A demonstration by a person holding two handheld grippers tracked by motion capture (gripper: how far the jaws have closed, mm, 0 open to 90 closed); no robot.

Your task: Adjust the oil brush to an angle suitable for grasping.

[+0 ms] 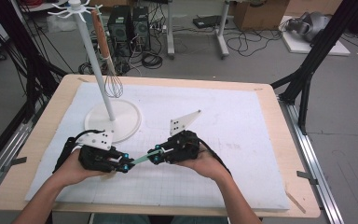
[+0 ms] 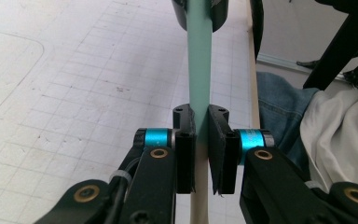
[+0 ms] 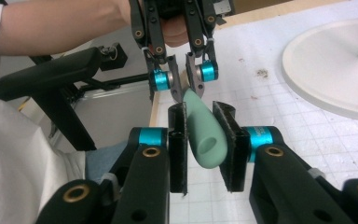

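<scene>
Spatula handle — a mint-green bar — hangs just above the white mat, near the front edge of the table and a little left of its middle, stretched between the two grippers. The left gripper points to the right and its jaws are clenched on one end of the handle; in the left gripper view the pads press the green bar from both sides where it meets a pale cream part. The right gripper points to the left, toward the other one, and its jaws grasp the rounded end of the handle. Both hands lie low over the mat, forearms coming in from the front edge, wrists turned inward. Behind the left hand stands a white rack — a whisk hangs on it.
</scene>
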